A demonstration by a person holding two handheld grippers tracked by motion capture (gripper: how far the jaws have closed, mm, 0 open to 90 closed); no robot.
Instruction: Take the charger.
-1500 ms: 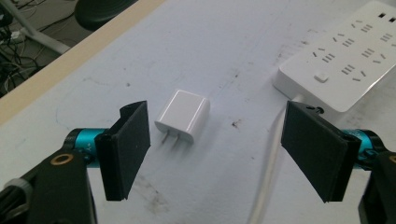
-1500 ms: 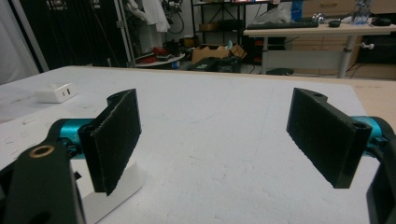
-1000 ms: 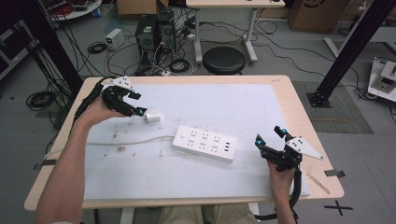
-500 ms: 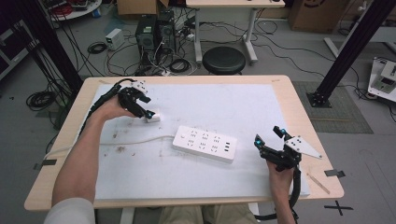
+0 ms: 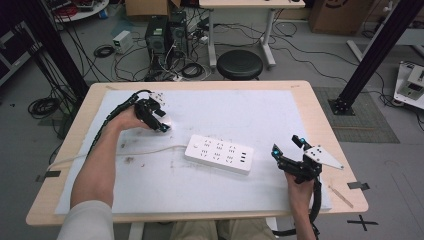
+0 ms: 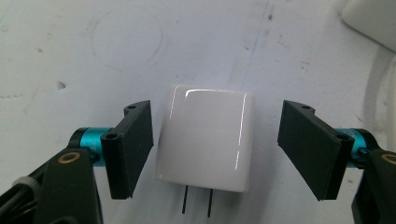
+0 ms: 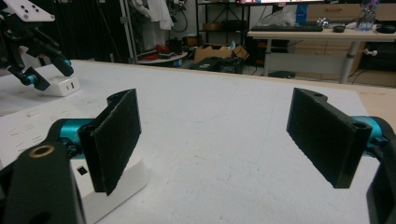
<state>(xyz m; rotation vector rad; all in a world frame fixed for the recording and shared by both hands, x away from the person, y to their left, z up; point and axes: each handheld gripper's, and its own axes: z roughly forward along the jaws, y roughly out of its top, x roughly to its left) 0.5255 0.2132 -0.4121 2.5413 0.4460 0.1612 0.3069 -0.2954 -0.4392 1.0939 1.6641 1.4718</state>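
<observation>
Two of my tongs were wide: my left tongs (image 6: 217, 154) sat around the white plug block (image 6: 204, 137) on the worktop (image 5: 280, 115), prongs toward me, while my right tongs (image 5: 289, 150) waited far off.

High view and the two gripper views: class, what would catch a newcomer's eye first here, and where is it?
A glossy white square plug-in charger lies on the white table cover between the open jaws of the left gripper, its two metal prongs pointing back toward the camera. At the table's centre lies a long white plastic power strip with its cord trailing left. The right gripper is held open near the right edge, gripping nothing.
</observation>
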